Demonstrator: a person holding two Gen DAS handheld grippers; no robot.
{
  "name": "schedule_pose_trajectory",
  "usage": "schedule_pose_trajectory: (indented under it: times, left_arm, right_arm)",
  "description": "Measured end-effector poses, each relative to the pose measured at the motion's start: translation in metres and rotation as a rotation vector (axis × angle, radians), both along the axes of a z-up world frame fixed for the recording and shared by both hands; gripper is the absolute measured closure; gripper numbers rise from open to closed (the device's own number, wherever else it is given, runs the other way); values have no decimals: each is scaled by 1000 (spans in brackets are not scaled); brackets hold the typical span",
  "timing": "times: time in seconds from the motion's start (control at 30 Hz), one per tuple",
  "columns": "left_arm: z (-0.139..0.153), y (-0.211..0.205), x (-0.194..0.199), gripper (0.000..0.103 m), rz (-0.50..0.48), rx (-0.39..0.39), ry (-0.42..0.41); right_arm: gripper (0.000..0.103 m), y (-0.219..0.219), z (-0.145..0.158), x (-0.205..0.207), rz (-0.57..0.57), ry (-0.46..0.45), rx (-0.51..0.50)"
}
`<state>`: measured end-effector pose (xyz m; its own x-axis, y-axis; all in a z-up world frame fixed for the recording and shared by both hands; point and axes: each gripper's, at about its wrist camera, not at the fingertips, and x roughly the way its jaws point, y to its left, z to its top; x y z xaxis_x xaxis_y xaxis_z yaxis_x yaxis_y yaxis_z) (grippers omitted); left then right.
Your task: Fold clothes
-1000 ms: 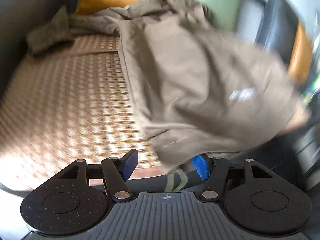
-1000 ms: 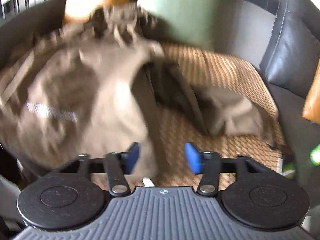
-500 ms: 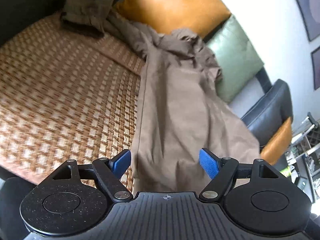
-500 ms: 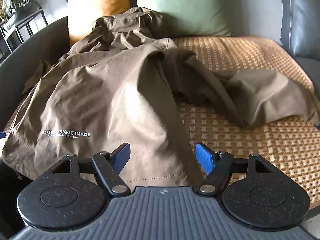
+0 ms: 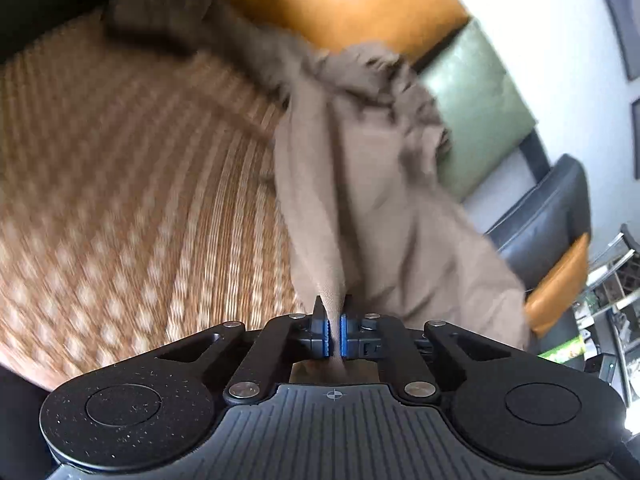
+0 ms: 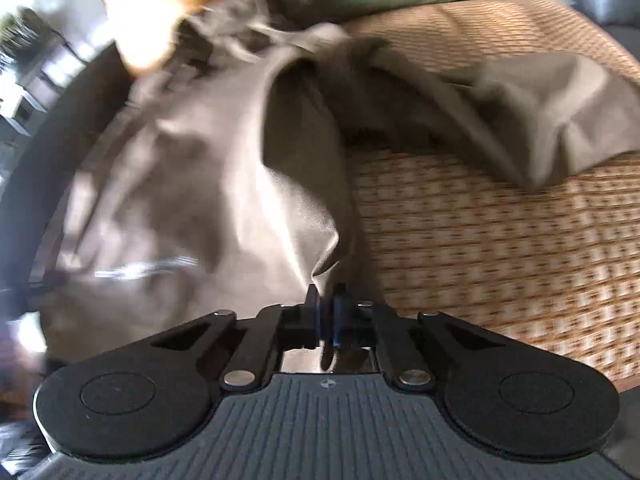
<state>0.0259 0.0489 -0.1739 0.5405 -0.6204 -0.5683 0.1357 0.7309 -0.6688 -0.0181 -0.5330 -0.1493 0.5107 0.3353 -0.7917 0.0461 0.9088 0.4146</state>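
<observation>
A brown jacket (image 5: 380,200) lies spread on the woven sofa mat (image 5: 132,200). In the left wrist view my left gripper (image 5: 334,334) is shut on the jacket's near hem, and a taut ridge of cloth runs away from its blue pads. In the right wrist view my right gripper (image 6: 326,320) is shut on another part of the same hem of the brown jacket (image 6: 200,160), the cloth puckering at the pinch. One sleeve (image 6: 532,108) trails to the right over the woven mat (image 6: 500,248). White lettering on the jacket is blurred.
An orange cushion (image 5: 352,4) and a green cushion (image 5: 476,104) lean at the sofa's back, with a dark leather cushion (image 5: 548,216) to the right. The other sleeve (image 5: 160,12) lies at the far left corner. Shelving (image 5: 608,300) stands beyond the sofa's end.
Both grippers went from wide open around the jacket's hem to shut on it. The cloth now bunches and pulls at each pinch, and both views have shifted slightly.
</observation>
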Motion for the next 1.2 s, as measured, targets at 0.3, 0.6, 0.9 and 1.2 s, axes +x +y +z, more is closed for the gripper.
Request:
schedule_pose_trajectory:
  times: [0.3,0.6,0.9,1.2]
  left_arm:
    - [9,3,9,103,-126,284,76]
    - [41,28,12,48,-33,270,-8]
    - [120,-6,102,27,-48,367,-276]
    - [104,-107,231,17,-253,632,-428]
  right_arm:
    - [97,2,1,-16,-32,194,90]
    - [46,14,24,1,32,210,-74]
    - [43,4,114,78,46,-97,-139]
    - [29,26,95,213,140,-131,-260]
